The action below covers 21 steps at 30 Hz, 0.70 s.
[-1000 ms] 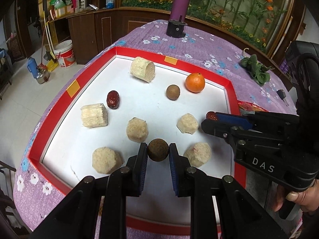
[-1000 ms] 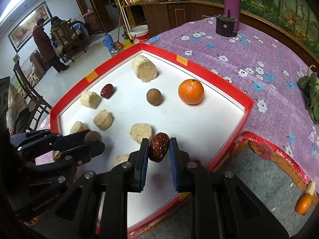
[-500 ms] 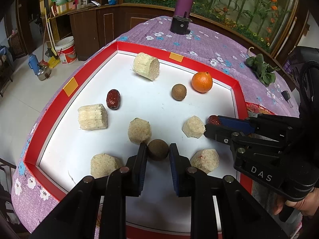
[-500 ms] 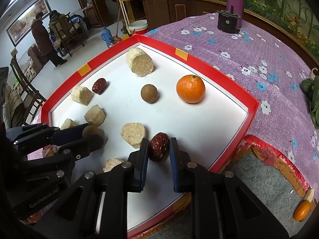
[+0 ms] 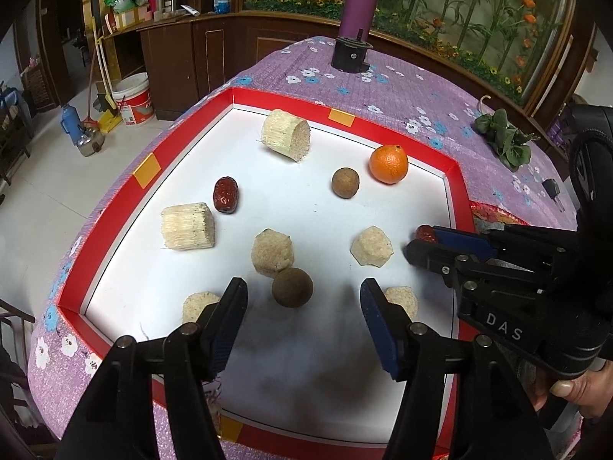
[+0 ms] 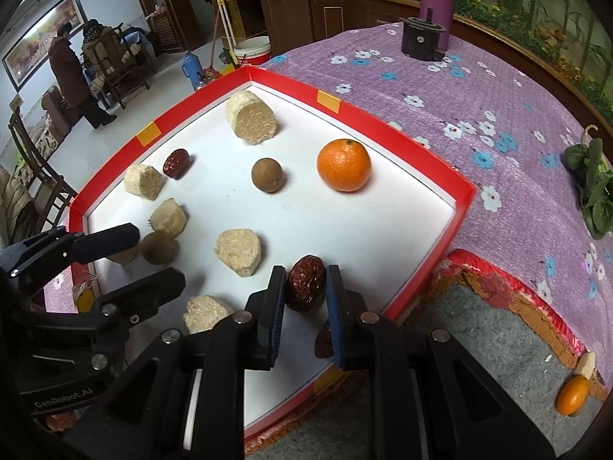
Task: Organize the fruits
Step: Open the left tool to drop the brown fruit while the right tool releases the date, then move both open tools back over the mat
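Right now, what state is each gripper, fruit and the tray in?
left gripper: open, jaws just widened, nothing gripped
brown ball: released, resting on tray between the jaws
right gripper: shut on red date
orange: resting free
tray: flat on table

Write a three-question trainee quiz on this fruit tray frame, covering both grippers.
1. True or false: the left gripper is clamped on the brown longan.
2. What does the right gripper hold? A) the orange B) a red date C) a sugarcane chunk
3. Fill in: every fruit named here sits in the red-rimmed ____.

Key
1. False: its jaws have just been opening and stand clear of the longan lying between them.
2. B; the jaws pinch the date.
3. tray
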### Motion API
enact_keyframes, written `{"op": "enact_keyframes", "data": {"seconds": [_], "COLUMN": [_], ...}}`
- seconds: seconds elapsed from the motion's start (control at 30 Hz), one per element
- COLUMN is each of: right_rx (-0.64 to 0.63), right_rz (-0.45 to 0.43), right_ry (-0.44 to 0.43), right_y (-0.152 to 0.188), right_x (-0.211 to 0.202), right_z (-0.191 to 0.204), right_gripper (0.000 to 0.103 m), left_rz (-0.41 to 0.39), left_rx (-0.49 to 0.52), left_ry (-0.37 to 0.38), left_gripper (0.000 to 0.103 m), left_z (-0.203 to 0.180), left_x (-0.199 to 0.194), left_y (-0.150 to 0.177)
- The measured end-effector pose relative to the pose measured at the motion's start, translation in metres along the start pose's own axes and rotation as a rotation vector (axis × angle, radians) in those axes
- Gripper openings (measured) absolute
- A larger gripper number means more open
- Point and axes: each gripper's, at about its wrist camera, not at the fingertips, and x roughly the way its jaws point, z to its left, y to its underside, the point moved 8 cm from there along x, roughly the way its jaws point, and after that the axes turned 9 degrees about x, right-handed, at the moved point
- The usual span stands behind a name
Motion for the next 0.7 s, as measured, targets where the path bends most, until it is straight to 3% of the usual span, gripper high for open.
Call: {"op": "enact_keyframes", "data": {"seconds": [0.13,0.53,0.7], "right_rx": [0.004,0.003,0.0], "right_rz": [-0.018,-0.05,-0.055], "right_ry": [0.019,0.033,0.036], "right_y": [0.001,0.009,0.02], "right_x": [-0.008,-0.033,-0.045], "right_z": [-0.003,-0.003,-0.006], "right_gripper": [0.04,0.041,0.042], "left_rz": [-0.011,-0.071,-0.073], "left_rx": [-0.001,-0.037,-0.053], "left_ry": [-0.018,-0.095,-0.122], "left_gripper": [0.064,0.078,0.078], "left_z": [0.0,0.009,0.009], "left_x": [-0.005,-0.025,-0.029], "left_y": [0.0,0.002,0.007]}}
